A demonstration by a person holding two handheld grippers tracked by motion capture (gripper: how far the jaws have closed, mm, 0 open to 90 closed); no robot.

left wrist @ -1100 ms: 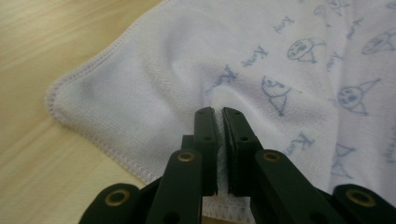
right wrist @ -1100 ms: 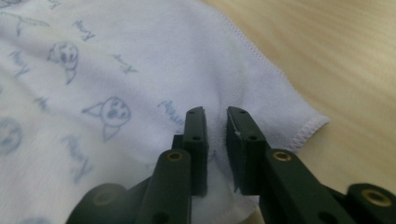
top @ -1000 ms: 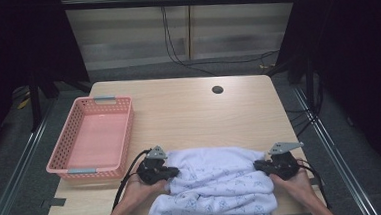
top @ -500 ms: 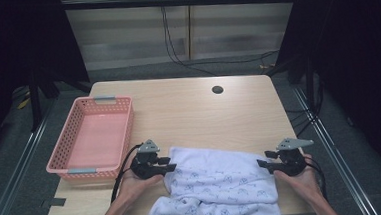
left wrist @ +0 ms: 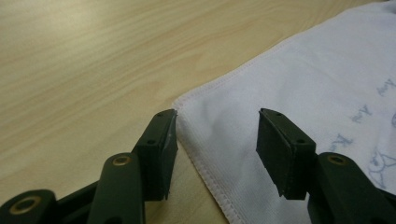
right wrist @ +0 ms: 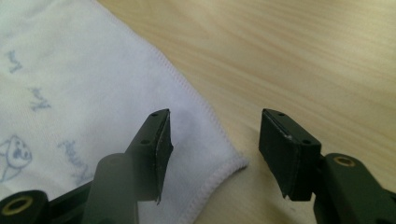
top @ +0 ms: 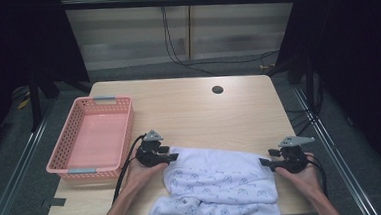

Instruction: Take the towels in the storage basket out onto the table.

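A white towel [top: 218,186] with a pale blue print lies rumpled on the near part of the wooden table [top: 194,112], its near end hanging over the front edge. My left gripper [top: 174,157] sits low at the towel's far left corner. Its jaws have just been opening and stand apart, with the hemmed corner [left wrist: 205,116] lying flat between them, untouched by the pads. My right gripper [top: 263,162] is at the far right corner. Its jaws have also just been opening, and the towel corner [right wrist: 219,163] rests on the table between them, free of the pads.
A pink plastic basket [top: 60,145] with nothing in it stands at the table's left side, close to my left hand. A round cable hole [top: 217,90] sits near the table's far edge. Bare wood stretches beyond the towel.
Both grippers went from shut on the towel's far corners to open, letting go of the cloth. The left hand shifted away from the person, the right hand slightly outward.
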